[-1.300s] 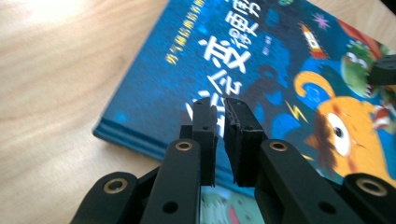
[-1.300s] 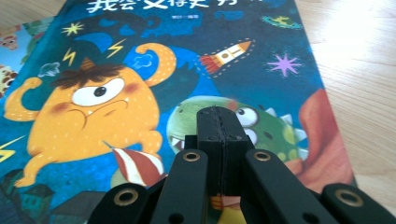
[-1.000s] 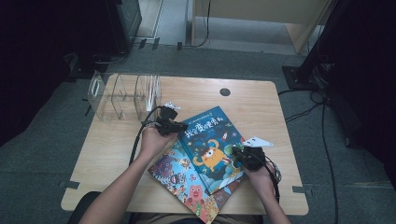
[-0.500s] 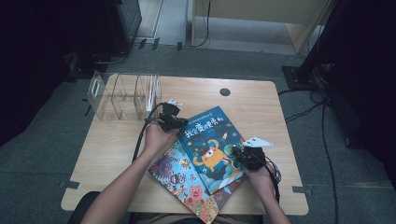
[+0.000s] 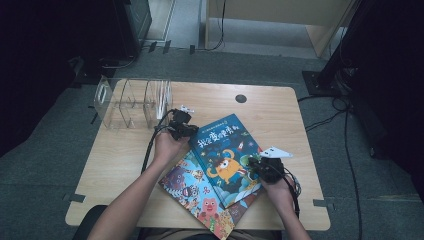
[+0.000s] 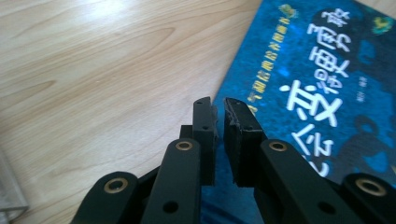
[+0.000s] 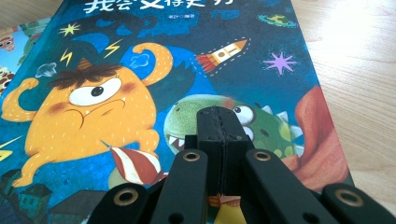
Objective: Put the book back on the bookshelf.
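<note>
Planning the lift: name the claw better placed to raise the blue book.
Left. The left claw sits at the blue book's free corner edge; the right claw rests shut over its cover.

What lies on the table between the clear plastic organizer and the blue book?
In the high view, the left gripper and the hand holding it lie between the clear organizer and the blue book; beside them is bare table.

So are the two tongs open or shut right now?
Left tongs: nearly shut, a thin gap, holding nothing, at the blue book's edge.
Right tongs: shut, empty, over that book.
</note>
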Demonstrator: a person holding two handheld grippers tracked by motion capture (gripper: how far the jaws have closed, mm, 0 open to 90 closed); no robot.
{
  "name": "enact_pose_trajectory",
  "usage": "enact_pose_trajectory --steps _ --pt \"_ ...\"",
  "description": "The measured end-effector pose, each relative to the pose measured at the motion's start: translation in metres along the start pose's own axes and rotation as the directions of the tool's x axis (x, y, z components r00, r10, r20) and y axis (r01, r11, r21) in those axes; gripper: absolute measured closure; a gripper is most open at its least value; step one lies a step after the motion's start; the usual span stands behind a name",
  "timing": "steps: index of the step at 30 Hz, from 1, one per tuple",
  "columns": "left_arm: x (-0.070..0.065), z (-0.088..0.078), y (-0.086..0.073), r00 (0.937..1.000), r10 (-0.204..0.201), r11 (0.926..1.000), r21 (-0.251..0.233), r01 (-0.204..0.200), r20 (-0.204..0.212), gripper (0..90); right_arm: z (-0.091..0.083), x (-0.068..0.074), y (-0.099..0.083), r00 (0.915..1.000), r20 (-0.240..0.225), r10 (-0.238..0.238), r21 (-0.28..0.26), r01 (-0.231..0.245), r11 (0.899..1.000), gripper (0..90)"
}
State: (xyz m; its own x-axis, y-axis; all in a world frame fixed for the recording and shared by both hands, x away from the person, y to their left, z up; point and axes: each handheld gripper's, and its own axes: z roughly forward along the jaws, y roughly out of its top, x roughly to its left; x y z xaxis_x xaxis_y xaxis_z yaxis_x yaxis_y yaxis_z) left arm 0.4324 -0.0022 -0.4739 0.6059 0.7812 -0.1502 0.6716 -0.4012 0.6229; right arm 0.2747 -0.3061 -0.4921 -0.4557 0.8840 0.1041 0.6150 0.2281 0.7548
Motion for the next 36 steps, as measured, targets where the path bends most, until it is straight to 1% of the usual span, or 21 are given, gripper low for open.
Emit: enact_pose_trajectory --steps 2,3,4,7,8,11,13,14,19,23,24,28,31,36 --pt "-0.0003 -0.0002 0.0002 0.9997 0.004 1.0 0.001 -0.004 -0.024 82.9 0.0 -0.0001 0.0 1.0 -0.001 0.001 0.0 -0.001 1.0 90.0" --pt "-0.0002 -0.0003 0.0005 0.9996 0.0 1.0 -0.003 0.0 -0.027 82.9 0.0 -0.0001 -0.0001 1.0 0.0 0.0 -0.001 0.0 1.0 90.0" --pt "-0.0002 -0.0004 0.0009 0.9992 -0.002 1.0 -0.007 0.002 -0.039 82.8 0.0 -0.0001 -0.0001 1.0 0.0 0.0 -0.001 0.0 1.0 90.0" --pt "-0.001 0.0015 0.0013 0.9979 0.01 0.9999 0.001 -0.01 -0.065 82.6 0.0 0.0 -0.0002 1.0 0.0 0.001 -0.001 -0.001 1.0 90.0" --pt "-0.0009 0.0018 0.0012 0.9975 0.011 0.9999 -0.005 -0.011 -0.069 82.3 -0.0001 -0.0001 -0.0002 1.0 0.0 0.002 0.0 -0.002 1.0 90.0" --pt "-0.0003 0.0014 0.0014 0.997 0.005 1.0 -0.003 -0.005 -0.077 82.5 0.0 -0.0002 -0.0003 1.0 -0.001 0.001 -0.001 -0.001 1.0 90.0" --pt "0.001 0.0016 0.0015 0.9974 -0.002 1.0 -0.005 0.001 -0.072 82.6 -0.0001 -0.0001 -0.0003 1.0 -0.002 0.004 0.0 -0.004 1.0 90.0" --pt "0.0015 0.0016 0.0015 0.997 -0.007 1.0 -0.005 0.007 -0.077 82.3 -0.0001 -0.0002 -0.0003 1.0 0.0 0.001 -0.001 -0.001 1.0 90.0" --pt "0.0019 0.0026 0.0013 0.9959 -0.004 1.0 -0.006 0.004 -0.091 81.5 0.0 0.0003 -0.0003 1.0 0.0 0.001 -0.001 -0.001 1.0 90.0" --pt "0.0034 0.0044 0.0012 0.9954 -0.011 0.9999 -0.005 0.01 -0.096 82.2 0.0002 0.0001 -0.0004 1.0 0.002 -0.003 -0.003 0.003 1.0 90.0" --pt "0.0041 0.0048 0.0012 0.9957 -0.017 0.9999 -0.004 0.017 -0.091 82.2 0.0001 0.0002 -0.0005 1.0 0.001 -0.002 -0.002 0.002 1.0 90.0" --pt "0.0038 0.0047 0.0012 0.9961 -0.02 0.9998 0.0 0.02 -0.086 84.5 0.0002 0.0 -0.0005 1.0 -0.001 0.0 -0.002 0.0 1.0 90.0" --pt "0.0031 0.0042 0.0006 0.9965 -0.012 0.9999 0.005 0.012 -0.083 85.9 0.0001 -0.0003 -0.0007 1.0 0.001 -0.002 -0.004 0.002 1.0 90.0" --pt "0.0016 0.0019 -0.0019 0.997 -0.01 0.9999 0.011 0.011 -0.077 87.7 -0.0001 -0.0024 -0.0014 1.0 -0.006 0.001 -0.008 -0.001 1.0 90.0"
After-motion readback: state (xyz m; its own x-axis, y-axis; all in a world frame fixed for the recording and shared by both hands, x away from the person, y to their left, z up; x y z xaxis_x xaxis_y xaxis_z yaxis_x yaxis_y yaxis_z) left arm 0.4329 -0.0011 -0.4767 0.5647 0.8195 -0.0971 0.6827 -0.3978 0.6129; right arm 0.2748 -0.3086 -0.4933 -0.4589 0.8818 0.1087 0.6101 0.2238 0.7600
